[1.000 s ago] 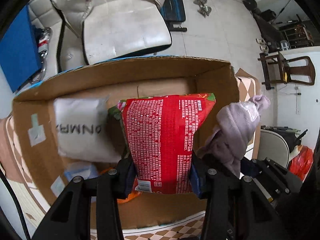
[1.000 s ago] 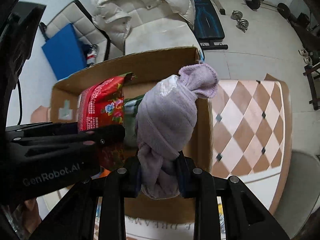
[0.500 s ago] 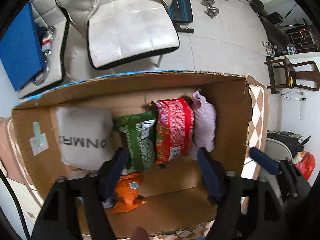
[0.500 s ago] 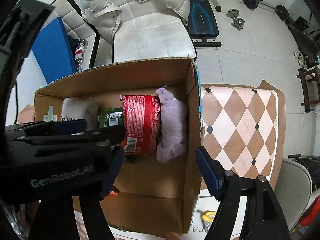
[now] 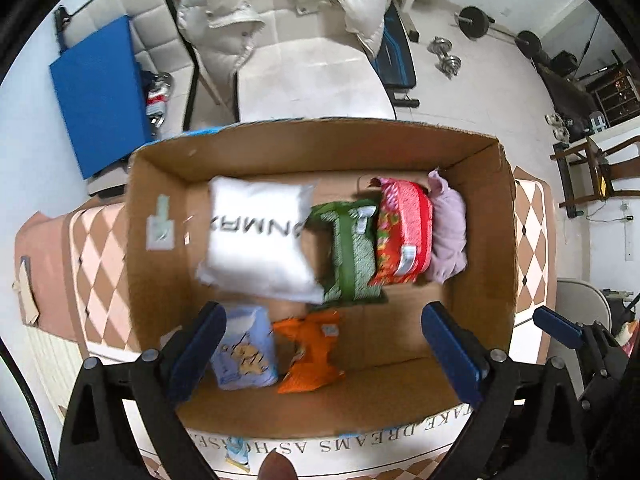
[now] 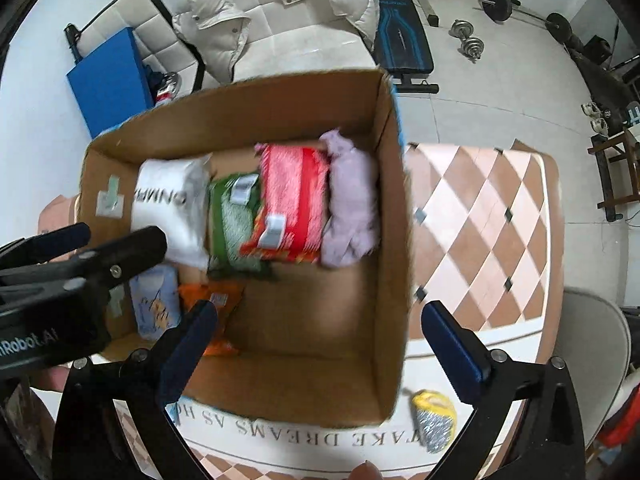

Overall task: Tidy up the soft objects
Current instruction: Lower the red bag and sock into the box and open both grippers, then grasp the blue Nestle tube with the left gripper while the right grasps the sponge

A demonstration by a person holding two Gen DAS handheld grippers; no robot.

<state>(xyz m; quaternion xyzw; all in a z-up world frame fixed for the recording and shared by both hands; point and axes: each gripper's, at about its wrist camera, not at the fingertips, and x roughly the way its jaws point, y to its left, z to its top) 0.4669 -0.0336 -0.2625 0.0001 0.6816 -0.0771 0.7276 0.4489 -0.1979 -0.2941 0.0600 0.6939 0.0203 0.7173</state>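
- A brown cardboard box [image 5: 504, 240] sits on a table covered by a pink-and-brown diamond-patterned cloth [image 6: 484, 216]; beyond it, a white padded jacket [image 5: 280, 4] lies on a sofa, with dumbbells [image 5: 446, 56] on the tiled floor.
- The red printed snack bag [image 5: 404, 232] and the lilac knitted cloth bundle [image 5: 448, 228] lie side by side by the box's right wall, long axes running front to back.
- The left gripper [image 5: 324, 332] and right gripper [image 6: 320, 336] both hover spread wide, holding nothing.
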